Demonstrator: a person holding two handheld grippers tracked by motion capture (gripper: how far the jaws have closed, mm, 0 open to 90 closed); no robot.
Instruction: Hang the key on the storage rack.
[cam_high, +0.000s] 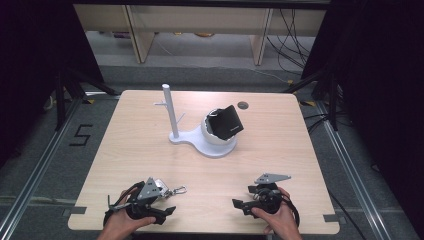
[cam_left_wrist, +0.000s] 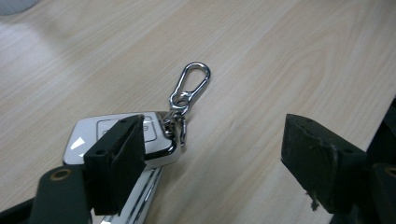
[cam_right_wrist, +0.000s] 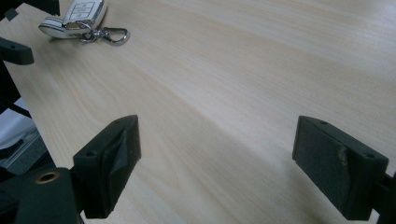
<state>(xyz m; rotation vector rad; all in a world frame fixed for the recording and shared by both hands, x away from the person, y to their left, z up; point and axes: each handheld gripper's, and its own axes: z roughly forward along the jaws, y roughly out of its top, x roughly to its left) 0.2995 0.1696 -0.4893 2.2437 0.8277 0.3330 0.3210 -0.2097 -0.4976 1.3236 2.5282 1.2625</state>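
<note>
- Two grippers sit at the near edge of the table (cam_high: 280, 107): the left gripper (cam_high: 160, 200) by the key fob (cam_left_wrist: 121, 137), the right gripper (cam_high: 240, 206) over bare wood.
- Both stand with jaws spread wide and nothing between them; the left one's jaw hangs just over the fob's body without clamping it.
- Lying flat near the left corner, the fob has its clip (cam_left_wrist: 190, 87) pointing away toward the right.
- Further off, at the table's middle, a white stand (cam_high: 202, 140) carries a thin post (cam_high: 170, 110) with small pegs and a round cradle holding a black box (cam_high: 227, 122).
- One risk, I'd say: closing on the glossy, rounded fob could squirt it sideways, and the near edge is close enough for it to slide off.
- Another: grabbing by the loose clip lets the fob swing, and it might knock the post on approach.
- Between grippers and stand the wood is open, so there is free room to carry; the left and near edges are the tight sides.
</note>
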